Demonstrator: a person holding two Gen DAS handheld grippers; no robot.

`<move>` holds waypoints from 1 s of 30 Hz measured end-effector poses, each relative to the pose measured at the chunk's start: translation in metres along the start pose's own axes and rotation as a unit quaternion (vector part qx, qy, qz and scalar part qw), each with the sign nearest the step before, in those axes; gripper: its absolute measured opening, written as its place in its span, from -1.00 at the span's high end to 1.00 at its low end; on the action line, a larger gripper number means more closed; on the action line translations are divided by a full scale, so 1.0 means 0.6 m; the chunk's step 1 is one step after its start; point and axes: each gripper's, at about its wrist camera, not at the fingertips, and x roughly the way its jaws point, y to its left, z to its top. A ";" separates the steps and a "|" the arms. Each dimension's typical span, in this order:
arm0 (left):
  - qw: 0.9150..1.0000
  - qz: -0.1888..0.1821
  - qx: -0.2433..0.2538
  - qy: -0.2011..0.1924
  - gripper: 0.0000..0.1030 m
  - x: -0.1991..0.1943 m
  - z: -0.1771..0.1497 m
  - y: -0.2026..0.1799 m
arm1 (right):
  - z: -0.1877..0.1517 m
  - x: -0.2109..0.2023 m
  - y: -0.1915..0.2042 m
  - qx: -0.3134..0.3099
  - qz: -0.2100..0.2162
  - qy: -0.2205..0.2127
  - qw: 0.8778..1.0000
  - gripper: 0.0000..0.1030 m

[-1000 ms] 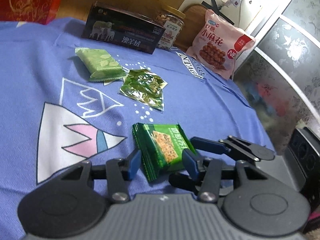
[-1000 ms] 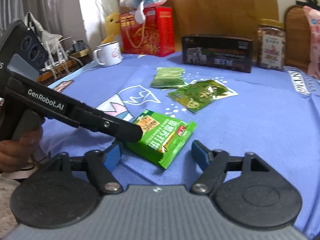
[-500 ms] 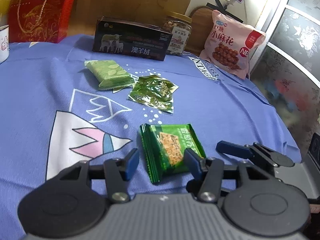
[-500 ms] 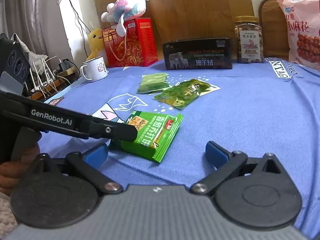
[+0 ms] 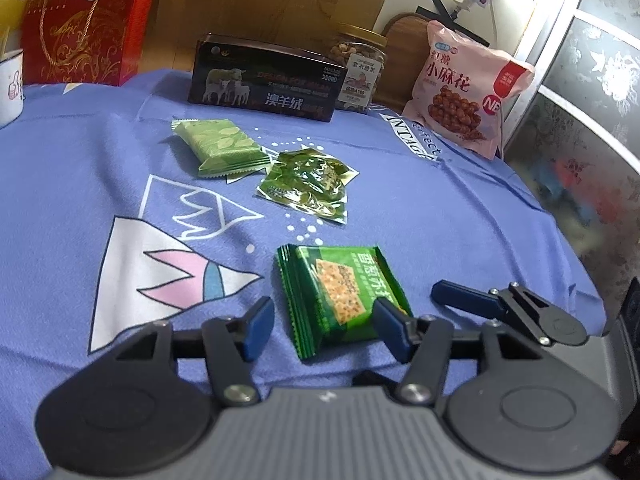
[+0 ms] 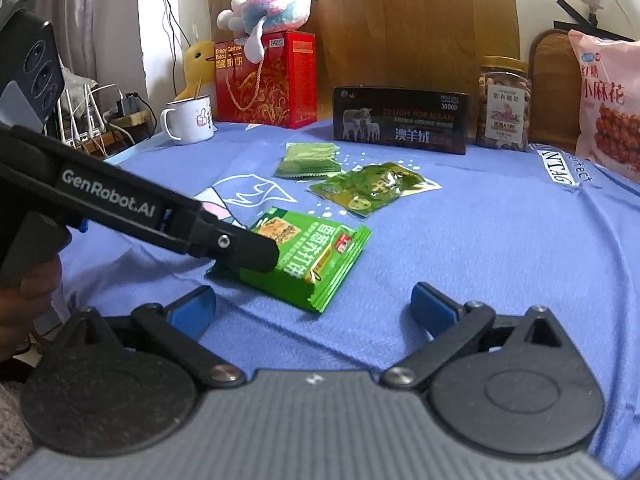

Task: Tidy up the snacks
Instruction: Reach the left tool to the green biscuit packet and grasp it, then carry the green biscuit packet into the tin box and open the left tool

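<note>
Looks barely started: 3 green packets sit loose on the cloth (image 5: 80,184), the cracker stack (image 5: 340,296) at 6 o'clock. Left gripper (image 5: 324,326) has just been opening, the stack lying between its pads but not pinched; right gripper (image 6: 312,308) is spread wide, empty.

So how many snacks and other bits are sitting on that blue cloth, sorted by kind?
Small green snack packs: 3 (cracker pack, leaf-print pack, clear pickle pack)
Large pink bag: 1
Nut jar: 1
Boxes: 2 (black box, red box)
Mug: 1
Total: 8
</note>
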 end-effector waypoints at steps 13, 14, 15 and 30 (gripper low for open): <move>0.998 -0.058 -0.031 0.002 -0.10 0.005 0.006 0.015 | 0.002 0.011 0.012 -0.035 -0.013 0.005 0.999 -1.00; 0.998 -0.058 -0.027 0.004 -0.07 0.007 0.007 0.013 | 0.003 0.012 0.013 -0.039 -0.014 0.007 0.999 -1.00; 0.998 -0.059 -0.025 0.004 0.03 0.008 0.008 0.012 | 0.003 0.014 0.013 -0.041 -0.013 0.007 0.999 -1.00; 0.997 -0.070 -0.010 -0.042 0.36 -0.013 0.082 0.020 | 0.074 0.034 0.025 -0.099 0.005 -0.025 0.995 -0.04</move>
